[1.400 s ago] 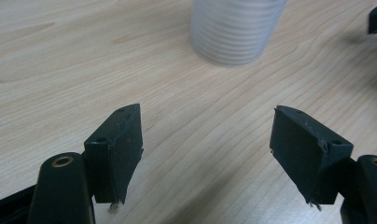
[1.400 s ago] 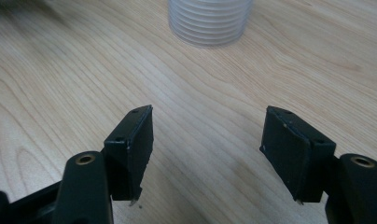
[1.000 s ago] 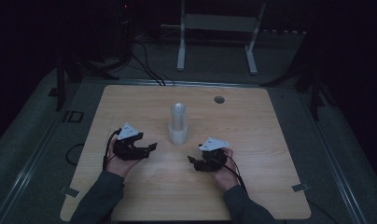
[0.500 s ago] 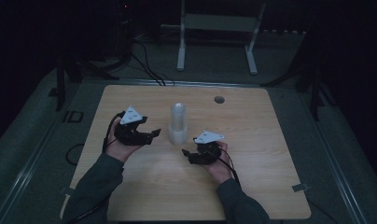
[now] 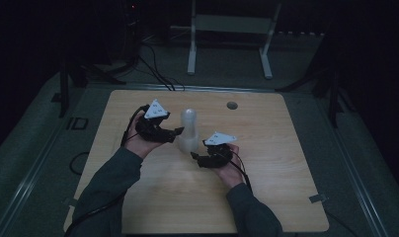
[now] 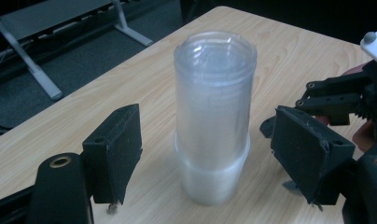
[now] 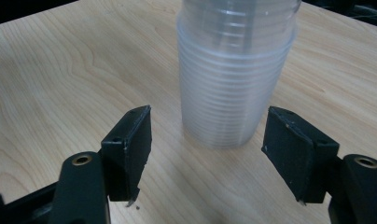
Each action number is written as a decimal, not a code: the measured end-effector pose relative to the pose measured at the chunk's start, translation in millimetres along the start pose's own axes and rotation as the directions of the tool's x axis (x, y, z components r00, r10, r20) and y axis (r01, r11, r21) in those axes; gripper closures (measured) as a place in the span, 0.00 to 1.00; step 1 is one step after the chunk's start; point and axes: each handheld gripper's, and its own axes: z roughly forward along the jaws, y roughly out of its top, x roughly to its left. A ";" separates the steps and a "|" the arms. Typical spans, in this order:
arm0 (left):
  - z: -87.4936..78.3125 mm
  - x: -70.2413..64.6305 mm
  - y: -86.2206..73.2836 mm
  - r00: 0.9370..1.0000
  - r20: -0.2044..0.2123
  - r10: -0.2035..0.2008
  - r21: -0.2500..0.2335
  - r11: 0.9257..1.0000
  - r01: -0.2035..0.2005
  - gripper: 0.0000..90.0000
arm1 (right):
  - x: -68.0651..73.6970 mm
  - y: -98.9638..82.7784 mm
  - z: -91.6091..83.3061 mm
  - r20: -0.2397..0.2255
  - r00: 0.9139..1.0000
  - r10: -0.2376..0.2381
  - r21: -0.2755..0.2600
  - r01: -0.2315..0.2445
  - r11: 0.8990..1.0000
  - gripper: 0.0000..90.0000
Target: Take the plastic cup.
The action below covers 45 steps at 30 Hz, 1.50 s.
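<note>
A tall stack of clear plastic cups [image 5: 188, 129] stands upside down near the middle of the wooden table [image 5: 286, 163]. My left gripper [image 5: 174, 132] is open just left of the stack, its jaws either side of the cups [image 6: 212, 116] without touching. My right gripper [image 5: 195, 157] is open at the stack's lower right, jaws spread before the base of the cups [image 7: 233, 74]. In the left gripper view the right gripper [image 6: 338, 100] and part of a hand appear beyond the stack.
A small round hole [image 5: 231, 105] lies in the tabletop at the back. Behind the table stands a white metal frame [image 5: 227, 34] on the floor, with dark cables [image 5: 153, 69] trailing nearby. Bare wood spreads to the right and front.
Both grippers have moved forward and inward toward the cup stack. The left one has travelled farther up the table and now brackets the stack.
</note>
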 end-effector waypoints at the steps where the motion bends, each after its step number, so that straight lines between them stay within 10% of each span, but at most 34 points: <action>1: 1.9 0.4 1.2 1.000 0.003 -0.003 -0.004 1.000 0.003 0.28 | 0.1 1.0 0.4 0.001 1.000 0.001 -0.003 -0.001 1.000 0.35; 23: 39.3 1.3 16.1 1.000 0.024 -0.018 -0.003 1.000 0.018 0.26 | -10.5 12.1 8.7 0.006 1.000 0.002 -0.043 -0.002 0.999 0.32; 45: 41.1 0.0 24.2 0.999 0.050 -0.021 -0.020 1.000 0.022 0.43 | -13.9 13.0 13.9 -0.002 1.000 0.020 -0.060 -0.020 0.998 0.31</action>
